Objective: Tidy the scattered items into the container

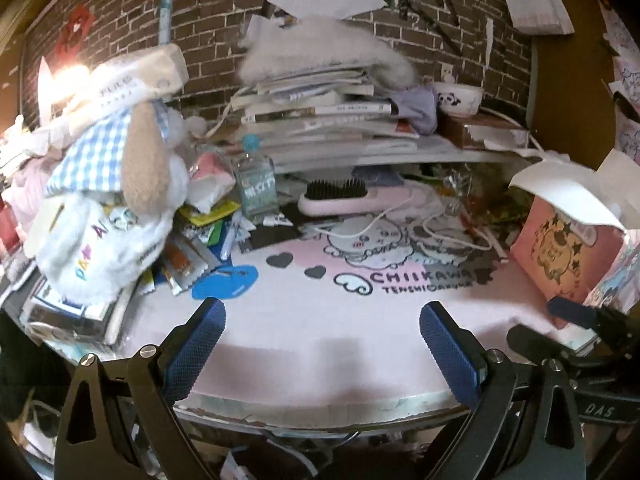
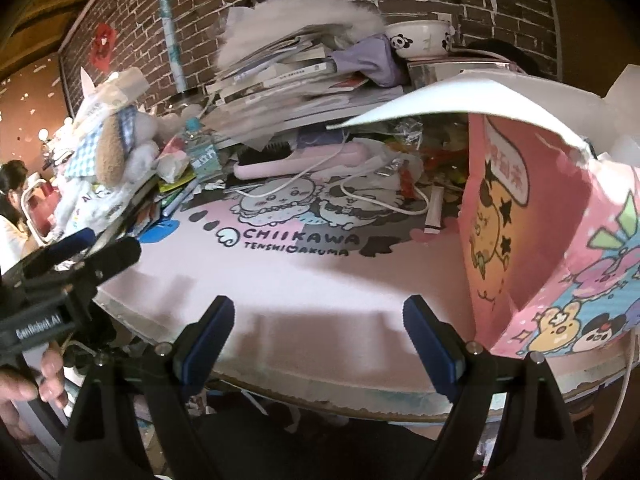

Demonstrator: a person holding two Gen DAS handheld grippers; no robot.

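Both claws are hovering at the near edge of the tabletop (image 1: 320, 320). The left claw (image 1: 322, 320) is standing open, gripping nothing; the right claw (image 2: 318, 320) is likewise open and empty. The pink box (image 2: 528, 240), its white flap raised, is sitting at the right edge. Scattered items are lying at the back: a hairbrush (image 1: 340, 198), a bottle (image 1: 256, 184), packets (image 1: 180, 260) beside a plush (image 1: 120, 200).

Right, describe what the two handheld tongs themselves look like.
Both match. The left tongs have black metal arms with silver screws and triangular cutouts, tipped with textured blue pads. The right tongs are built the same. White lettering reading GenRobot.AI marks the left unit's black body, seen from the right wrist.
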